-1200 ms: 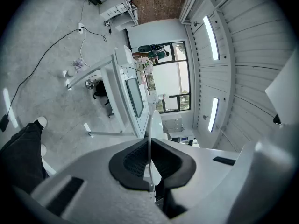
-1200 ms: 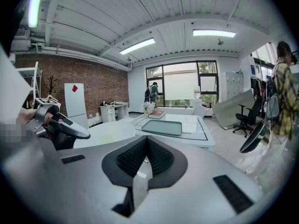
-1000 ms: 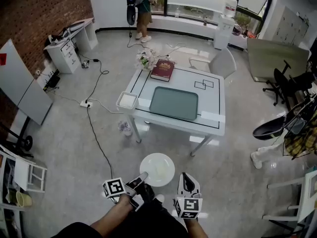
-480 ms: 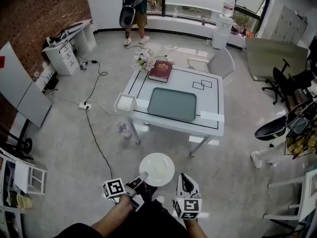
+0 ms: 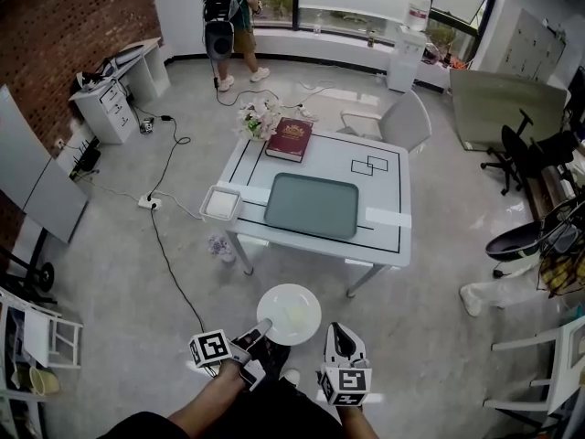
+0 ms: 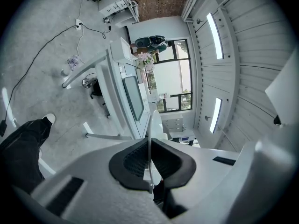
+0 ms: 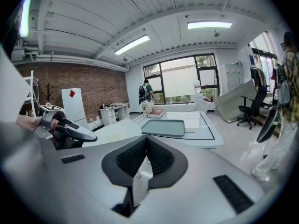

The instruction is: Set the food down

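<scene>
Low in the centre of the head view, the left gripper (image 5: 263,324) pinches the rim of a round white plate (image 5: 289,311) — held above the floor. Beside it, the right gripper (image 5: 339,329) is closed on nothing. The white surface (image 5: 388,186) with a grey-green rectangular tray (image 5: 313,205) stands well apart, mid-frame.

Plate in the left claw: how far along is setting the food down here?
Done: the left claw is shut on the rim of the white plate, so the pickup is finished. In hand: the plate hangs over the floor, short of the table. Left: reach the table and set the plate down, perhaps on the green tray. The right claw is shut and empty.
</scene>
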`<action>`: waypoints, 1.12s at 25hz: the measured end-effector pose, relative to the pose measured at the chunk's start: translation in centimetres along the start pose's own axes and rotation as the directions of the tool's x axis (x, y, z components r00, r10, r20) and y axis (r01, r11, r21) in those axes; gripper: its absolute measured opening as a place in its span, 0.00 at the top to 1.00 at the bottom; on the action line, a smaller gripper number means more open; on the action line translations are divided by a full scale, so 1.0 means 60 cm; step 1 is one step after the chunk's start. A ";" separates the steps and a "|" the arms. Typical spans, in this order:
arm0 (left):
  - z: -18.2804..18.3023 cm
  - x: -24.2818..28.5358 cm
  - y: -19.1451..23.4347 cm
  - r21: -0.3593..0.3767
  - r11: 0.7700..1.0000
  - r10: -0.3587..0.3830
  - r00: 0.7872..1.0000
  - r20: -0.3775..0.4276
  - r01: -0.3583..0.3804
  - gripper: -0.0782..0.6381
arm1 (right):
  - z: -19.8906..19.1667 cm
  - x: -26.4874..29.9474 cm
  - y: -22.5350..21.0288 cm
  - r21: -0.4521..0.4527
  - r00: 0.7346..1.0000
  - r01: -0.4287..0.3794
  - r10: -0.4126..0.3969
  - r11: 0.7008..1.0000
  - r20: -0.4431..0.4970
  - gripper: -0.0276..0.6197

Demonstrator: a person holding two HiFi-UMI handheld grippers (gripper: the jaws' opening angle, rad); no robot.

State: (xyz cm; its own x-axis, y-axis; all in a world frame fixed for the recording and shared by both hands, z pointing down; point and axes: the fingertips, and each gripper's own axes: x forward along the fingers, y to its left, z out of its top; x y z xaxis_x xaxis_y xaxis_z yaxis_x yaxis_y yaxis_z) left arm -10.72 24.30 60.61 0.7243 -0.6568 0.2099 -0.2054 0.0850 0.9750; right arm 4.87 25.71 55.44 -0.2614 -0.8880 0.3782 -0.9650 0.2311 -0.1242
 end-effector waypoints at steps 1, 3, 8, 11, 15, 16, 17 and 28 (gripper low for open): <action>0.008 0.011 0.001 -0.004 1.000 0.002 1.000 0.000 -0.002 0.87 | 0.002 0.012 -0.006 0.006 1.000 0.000 0.000 1.000 0.006 0.94; 0.025 0.034 0.001 -0.015 1.000 0.006 1.000 -0.002 -0.006 0.87 | 0.008 0.037 -0.018 0.008 1.000 0.005 -0.006 1.000 0.009 0.94; 0.075 0.098 -0.006 -0.031 0.999 0.010 1.000 -0.016 -0.010 0.87 | 0.041 0.107 -0.043 0.003 1.000 0.008 -0.008 1.000 -0.011 0.94; 0.108 0.134 -0.013 -0.037 0.999 0.010 1.000 -0.025 -0.010 0.87 | 0.064 0.151 -0.056 0.000 1.000 0.011 -0.011 1.000 -0.019 0.94; 0.157 0.170 -0.011 -0.040 0.999 0.021 0.999 -0.031 -0.022 0.87 | 0.084 0.205 -0.068 0.011 0.999 0.015 -0.014 1.000 -0.038 0.94; 0.170 0.179 -0.010 -0.042 0.999 0.024 0.999 -0.032 -0.025 0.87 | 0.089 0.219 -0.070 0.016 0.999 0.014 -0.013 1.000 -0.040 0.94; 0.184 0.189 -0.009 -0.044 0.999 0.026 0.999 -0.032 -0.028 0.87 | 0.093 0.233 -0.073 0.019 0.999 0.013 -0.012 1.000 -0.043 0.94; 0.310 0.284 -0.010 -0.018 0.999 0.025 0.998 -0.057 -0.026 0.87 | 0.132 0.376 -0.094 0.045 0.998 0.025 -0.022 0.999 -0.059 0.94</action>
State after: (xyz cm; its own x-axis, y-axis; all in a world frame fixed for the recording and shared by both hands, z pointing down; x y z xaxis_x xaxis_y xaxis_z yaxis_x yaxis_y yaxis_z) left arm -10.52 -0.87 62.20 0.7549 -0.6110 0.2384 -0.2128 0.1157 0.9702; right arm 4.61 1.23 57.38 -0.2406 -0.8681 0.4342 -0.9692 0.1905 -0.1562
